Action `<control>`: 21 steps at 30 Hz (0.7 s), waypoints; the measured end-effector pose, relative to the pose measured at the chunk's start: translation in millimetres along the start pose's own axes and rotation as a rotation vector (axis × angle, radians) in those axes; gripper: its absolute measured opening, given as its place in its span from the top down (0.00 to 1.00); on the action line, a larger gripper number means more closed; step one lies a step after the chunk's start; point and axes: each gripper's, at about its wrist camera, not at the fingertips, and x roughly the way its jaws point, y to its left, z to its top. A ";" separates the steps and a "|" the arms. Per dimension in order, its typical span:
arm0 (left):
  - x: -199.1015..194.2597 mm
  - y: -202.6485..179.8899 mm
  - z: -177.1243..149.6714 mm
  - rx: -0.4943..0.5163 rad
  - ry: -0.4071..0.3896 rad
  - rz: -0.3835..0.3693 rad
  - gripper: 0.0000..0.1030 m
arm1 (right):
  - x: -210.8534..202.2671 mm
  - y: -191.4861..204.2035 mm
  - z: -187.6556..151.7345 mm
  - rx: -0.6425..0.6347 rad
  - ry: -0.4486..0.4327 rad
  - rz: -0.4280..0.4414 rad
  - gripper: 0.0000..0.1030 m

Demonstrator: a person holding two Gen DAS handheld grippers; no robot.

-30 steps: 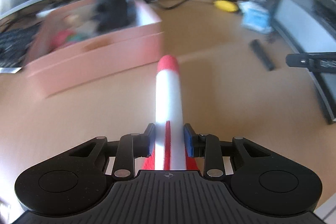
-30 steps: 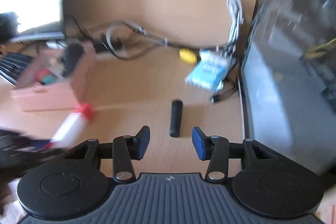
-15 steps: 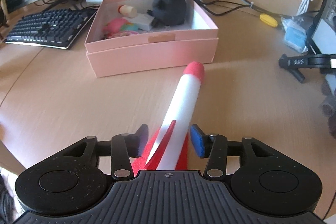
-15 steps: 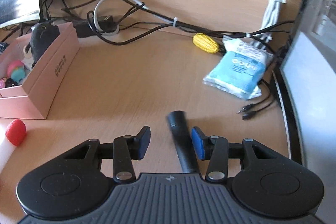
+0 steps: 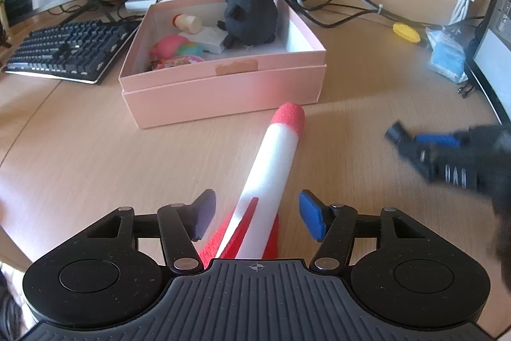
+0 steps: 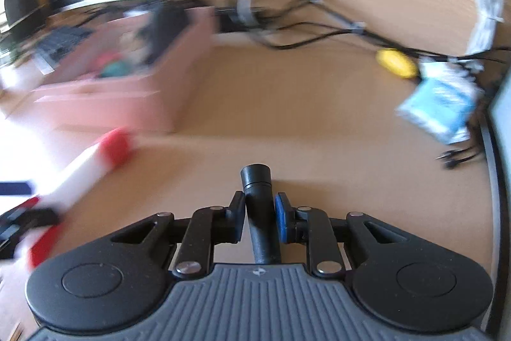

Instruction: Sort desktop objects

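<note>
No lettering is legible anywhere (everything too blurred).

Bright daylight, fisheye warping, right view motion-blurred

Left tool (image 5: 255, 218) opening, pads now clear of foam rocket (image 5: 271, 178). Right tool (image 6: 259, 221) now clamped on black cylinder (image 6: 260, 213), earlier loose at 12 o'clock.
</note>
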 end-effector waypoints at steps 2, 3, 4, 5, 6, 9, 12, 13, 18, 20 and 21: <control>0.3 0.7 -0.1 0.000 -0.002 -0.001 0.35 | -6.2 16.3 -7.9 -0.048 -0.004 0.019 0.81; 0.8 1.5 -0.2 -0.001 -0.001 -0.001 0.34 | -8.8 22.0 -11.1 -0.067 -0.006 0.032 0.81; 1.2 2.3 -0.3 -0.004 0.000 -0.001 0.33 | -11.6 26.6 -14.1 -0.087 -0.010 0.041 0.81; 1.5 3.0 -0.5 -0.008 0.001 -0.001 0.33 | -14.0 31.1 -17.1 -0.111 -0.015 0.039 0.81; 1.9 3.8 -0.6 -0.011 0.001 -0.002 0.32 | -16.2 35.0 -19.3 -0.135 -0.018 0.032 0.81; 0.9 6.4 -1.4 -0.022 -0.003 -0.004 0.27 | -20.4 40.5 -26.5 -0.183 -0.016 0.035 0.81; -2.8 9.1 -1.0 -0.029 -0.017 -0.007 0.27 | -28.8 44.3 -36.6 -0.237 -0.019 0.043 0.81; -4.4 9.7 -0.2 -0.030 -0.024 -0.008 0.26 | -30.4 43.4 -39.1 -0.254 -0.021 0.049 0.81; -6.1 10.0 7.3 -0.035 -0.045 -0.010 0.21 | -33.9 46.4 -46.1 -0.286 -0.015 0.059 0.81; -5.5 6.9 11.3 -0.026 -0.054 -0.022 0.18 | -33.8 46.6 -45.7 -0.280 -0.017 0.062 0.81; -5.1 3.9 14.2 -0.017 -0.062 -0.032 0.16 | -34.0 46.7 -45.8 -0.278 -0.019 0.063 0.81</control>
